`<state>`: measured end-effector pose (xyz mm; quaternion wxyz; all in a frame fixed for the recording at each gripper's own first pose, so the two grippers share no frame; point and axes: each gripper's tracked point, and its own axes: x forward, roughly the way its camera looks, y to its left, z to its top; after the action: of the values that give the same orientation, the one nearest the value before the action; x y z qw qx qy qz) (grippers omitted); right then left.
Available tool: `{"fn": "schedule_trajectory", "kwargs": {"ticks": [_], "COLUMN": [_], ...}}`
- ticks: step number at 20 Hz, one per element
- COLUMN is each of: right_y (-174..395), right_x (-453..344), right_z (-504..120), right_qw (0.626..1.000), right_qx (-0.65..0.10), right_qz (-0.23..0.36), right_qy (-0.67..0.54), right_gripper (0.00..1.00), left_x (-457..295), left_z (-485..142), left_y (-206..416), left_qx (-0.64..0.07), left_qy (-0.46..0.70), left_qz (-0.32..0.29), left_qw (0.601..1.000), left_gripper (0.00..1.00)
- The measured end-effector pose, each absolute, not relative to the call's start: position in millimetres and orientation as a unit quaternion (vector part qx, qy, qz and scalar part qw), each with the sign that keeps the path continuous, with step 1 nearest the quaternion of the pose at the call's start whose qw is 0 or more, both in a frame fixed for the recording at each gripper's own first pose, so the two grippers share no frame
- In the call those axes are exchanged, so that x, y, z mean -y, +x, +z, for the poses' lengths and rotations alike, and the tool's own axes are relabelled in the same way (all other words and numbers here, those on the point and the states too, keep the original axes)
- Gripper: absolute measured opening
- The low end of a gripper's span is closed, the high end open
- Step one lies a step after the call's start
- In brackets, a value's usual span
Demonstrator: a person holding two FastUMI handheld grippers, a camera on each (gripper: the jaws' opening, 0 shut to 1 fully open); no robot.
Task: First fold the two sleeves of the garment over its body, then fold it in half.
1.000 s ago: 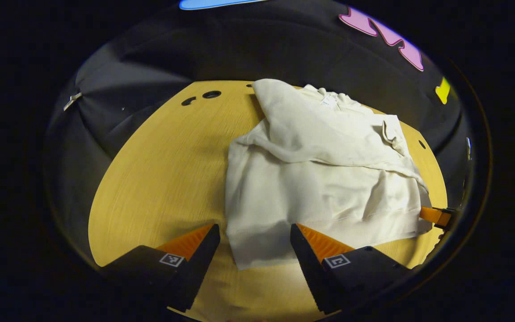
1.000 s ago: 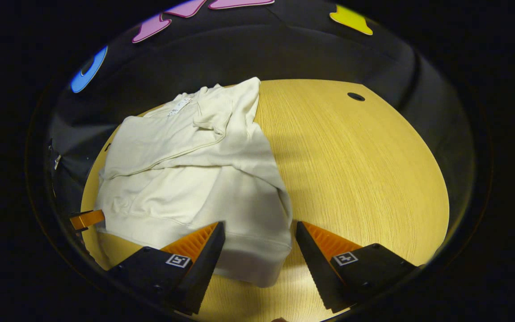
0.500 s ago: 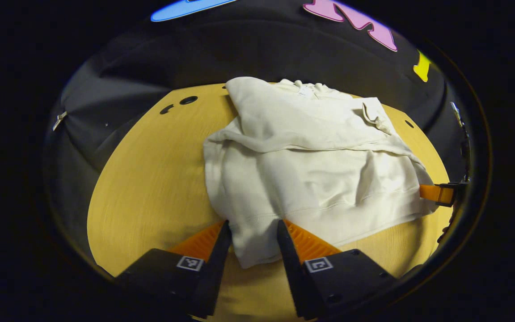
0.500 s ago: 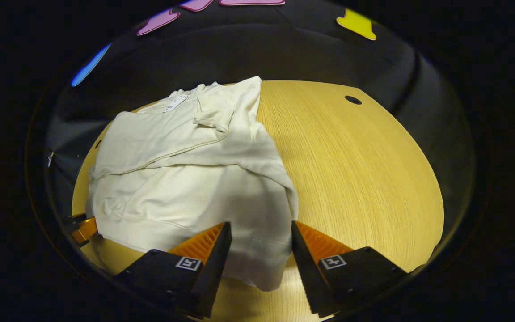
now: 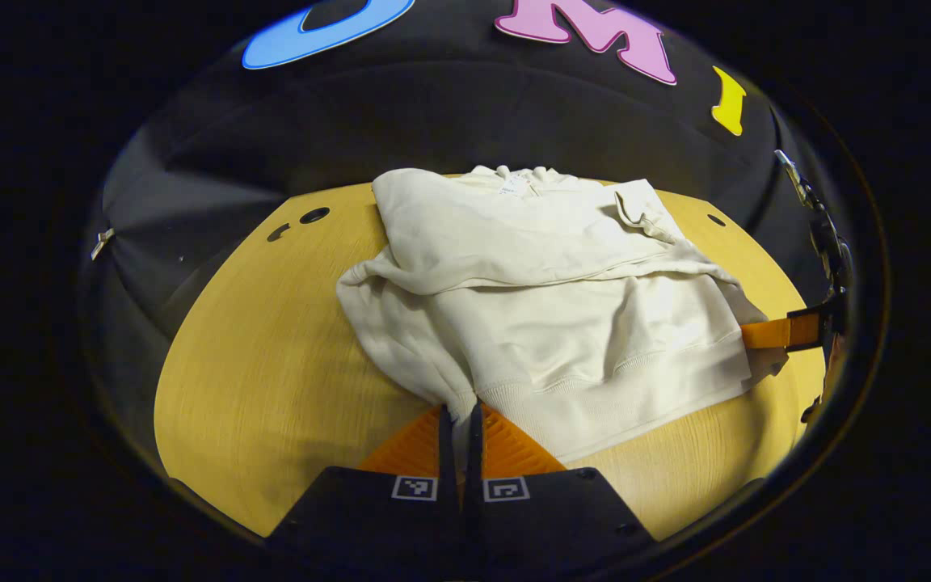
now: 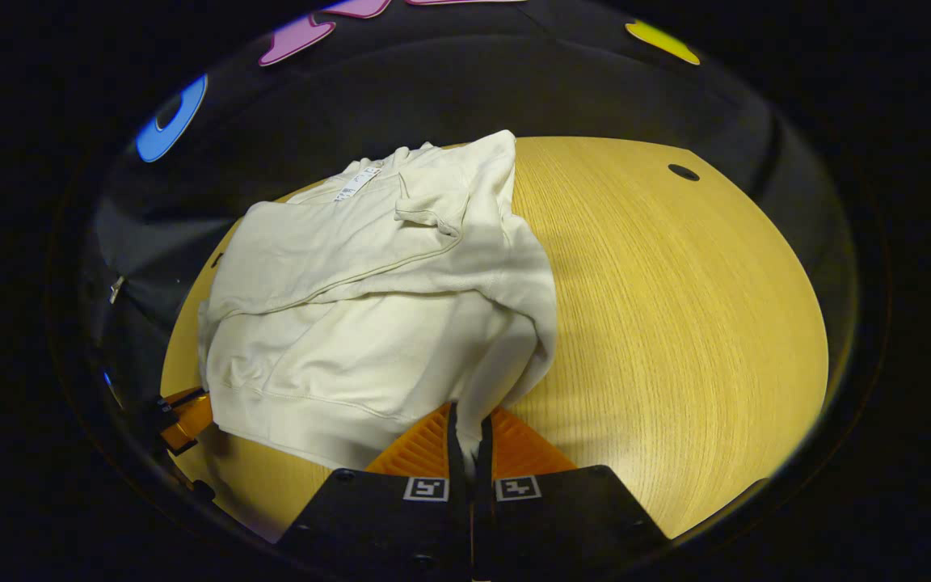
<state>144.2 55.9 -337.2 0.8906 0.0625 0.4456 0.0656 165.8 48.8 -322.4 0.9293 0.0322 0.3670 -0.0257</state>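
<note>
A cream sweatshirt (image 5: 546,299) lies on the wooden table (image 5: 271,364) with both sleeves folded across its chest. In the left gripper view, my left gripper (image 5: 459,414) is shut on the sweatshirt's near left hem corner, and the cloth bunches up into the jaws. The right gripper's fingers (image 5: 781,331) show at the sweatshirt's far right hem. In the right gripper view, my right gripper (image 6: 469,420) is shut on the sweatshirt (image 6: 377,299) at its right hem corner, lifted a little off the table (image 6: 676,323). The left gripper's fingers (image 6: 183,416) show at the lower left.
Round cable holes sit in the table near its back edge (image 5: 313,215) (image 6: 683,172). Bare wood stretches left of the sweatshirt in the left gripper view and right of it in the right gripper view. Black cloth walls close in behind the table.
Both grippers went from open around the hem corners to shut on them. The hem corners are now gathered and raised slightly.
</note>
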Motion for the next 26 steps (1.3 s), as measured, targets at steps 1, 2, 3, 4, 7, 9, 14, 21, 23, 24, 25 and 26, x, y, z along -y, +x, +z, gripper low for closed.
{"fn": "schedule_trajectory", "kwargs": {"ticks": [1,2,3,4,7,9,14,21,23,24,25,26], "right_y": [144.0,144.3,143.9,144.1,150.7,155.9,178.9,250.5,274.3,286.4,296.8,307.4], "right_x": [-55.1,-54.5,-54.2,-54.6,-57.1,-58.6,-70.1,-84.6,-86.5,-87.7,-89.5,-91.5], "right_z": [-336.1,-336.0,-335.4,-333.6,-325.3,-318.8,-293.8,-243.9,-232.3,-228.8,-226.4,-224.0], "right_qw": [0.889,0.889,0.889,0.890,0.894,0.894,0.902,0.923,0.928,0.931,0.933,0.935], "right_qx": [-0.448,-0.448,-0.448,-0.447,-0.437,-0.432,-0.411,-0.357,-0.341,-0.335,-0.329,-0.324], "right_qz": [0.066,0.064,0.061,0.060,0.058,0.052,0.062,0.073,0.070,0.068,0.066,0.066], "right_qy": [0.068,0.069,0.069,0.070,0.086,0.106,0.116,0.124,0.130,0.131,0.130,0.128], "right_gripper": [0.06,0.06,0.06,0.06,0.06,0.06,0.06,0.06,0.06,0.06,0.06,0.06], "left_x": [-49.7,-50.0,-50.9,-53.0,-57.1,-59.3,-60.5,-64.8,-63.6,-65.1,-66.3,-68.3], "left_z": [-321.7,-319.4,-315.3,-310.8,-291.1,-275.5,-234.3,-188.2,-179.4,-174.4,-170.3,-166.1], "left_y": [165.4,165.8,166.2,167.1,174.5,183.4,216.9,274.0,291.1,299.8,308.9,320.1], "left_qx": [-0.369,-0.368,-0.366,-0.364,-0.347,-0.334,-0.290,-0.248,-0.238,-0.233,-0.228,-0.224], "left_qy": [0.029,0.021,0.013,0.007,-0.010,-0.026,-0.027,-0.025,-0.030,-0.029,-0.027,-0.024], "left_qz": [-0.025,-0.023,-0.021,-0.018,-0.014,-0.011,-0.022,-0.028,-0.031,-0.030,-0.031,-0.030], "left_qw": [0.929,0.929,0.930,0.931,0.938,0.942,0.956,0.968,0.970,0.972,0.973,0.974], "left_gripper": [0.06,0.06,0.06,0.06,0.06,0.06,0.06,0.06,0.06,0.06,0.06,0.06]}}
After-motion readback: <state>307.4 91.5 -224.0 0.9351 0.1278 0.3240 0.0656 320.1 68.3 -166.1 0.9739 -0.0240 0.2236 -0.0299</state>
